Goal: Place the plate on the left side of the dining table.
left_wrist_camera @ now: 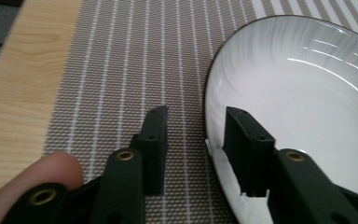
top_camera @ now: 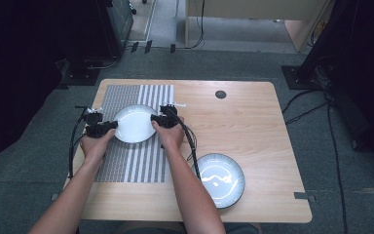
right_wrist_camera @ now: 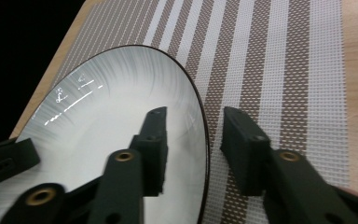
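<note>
A white plate [top_camera: 135, 124] with a thin dark rim lies on a brown-and-white striped placemat [top_camera: 126, 165] at the table's left. My left gripper [top_camera: 111, 125] is at the plate's left edge and my right gripper [top_camera: 155, 118] at its right edge. In the left gripper view the open left gripper [left_wrist_camera: 196, 114] straddles the rim, with one jaw over the placemat [left_wrist_camera: 121, 70] and the other over the plate [left_wrist_camera: 307, 93]. The right gripper [right_wrist_camera: 195, 113] is open in the same way, one jaw above the plate [right_wrist_camera: 107, 107] and one above the placemat [right_wrist_camera: 270, 70].
A second plate [top_camera: 219, 179], greyish with a dark rim, sits near the table's front right, close to my right forearm. A small black round cap [top_camera: 220, 94] is set in the wooden table [top_camera: 253, 126] at the back. Cables trail from both grippers.
</note>
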Demonstrator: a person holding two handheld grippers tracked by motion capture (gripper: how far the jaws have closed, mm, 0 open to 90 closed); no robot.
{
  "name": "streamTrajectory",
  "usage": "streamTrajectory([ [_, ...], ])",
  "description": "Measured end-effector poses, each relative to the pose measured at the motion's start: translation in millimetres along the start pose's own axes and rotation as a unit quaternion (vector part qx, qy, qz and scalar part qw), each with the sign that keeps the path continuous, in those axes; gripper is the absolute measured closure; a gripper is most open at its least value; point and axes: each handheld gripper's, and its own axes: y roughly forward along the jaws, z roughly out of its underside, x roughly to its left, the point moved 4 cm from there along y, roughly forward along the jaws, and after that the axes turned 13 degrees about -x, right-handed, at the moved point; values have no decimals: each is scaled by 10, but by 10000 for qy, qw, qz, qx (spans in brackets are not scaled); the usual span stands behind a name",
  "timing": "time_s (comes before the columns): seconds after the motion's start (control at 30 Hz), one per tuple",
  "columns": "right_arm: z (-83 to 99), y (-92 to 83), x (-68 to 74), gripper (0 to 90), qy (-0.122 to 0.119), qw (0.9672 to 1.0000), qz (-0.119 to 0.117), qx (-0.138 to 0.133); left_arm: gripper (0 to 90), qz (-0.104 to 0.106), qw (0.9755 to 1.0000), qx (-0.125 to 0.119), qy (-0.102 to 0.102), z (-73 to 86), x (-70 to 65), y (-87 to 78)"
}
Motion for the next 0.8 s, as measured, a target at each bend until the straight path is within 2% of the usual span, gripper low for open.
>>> streamTrajectory([
  [0.13,-40,-62,-26,532,-330,9994,122,-22,500,12,10000,-77,-10,-15,34,-81],
  [0.2,-64,-95,-35,518,-412,9990,146,-45,464,42,9999,-88,49,-19,33,-127],
  [0.27,-75,-122,-37,491,-510,9986,115,47,416,67,9999,-121,98,-23,29,-181],
  [0.37,-92,-171,-31,460,-487,9987,15,128,345,74,9997,-185,141,-34,28,-265],
  [0.53,-108,-253,-7,367,-585,9978,37,310,260,122,9994,-292,168,-47,7,-405],
  [0.7,-171,-360,33,308,-455,9989,-71,127,197,177,9984,-438,317,-48,-61,-547],
  [0.8,-174,-440,67,302,-744,9971,-4,141,176,229,9978,-488,397,-24,-100,-632],
])
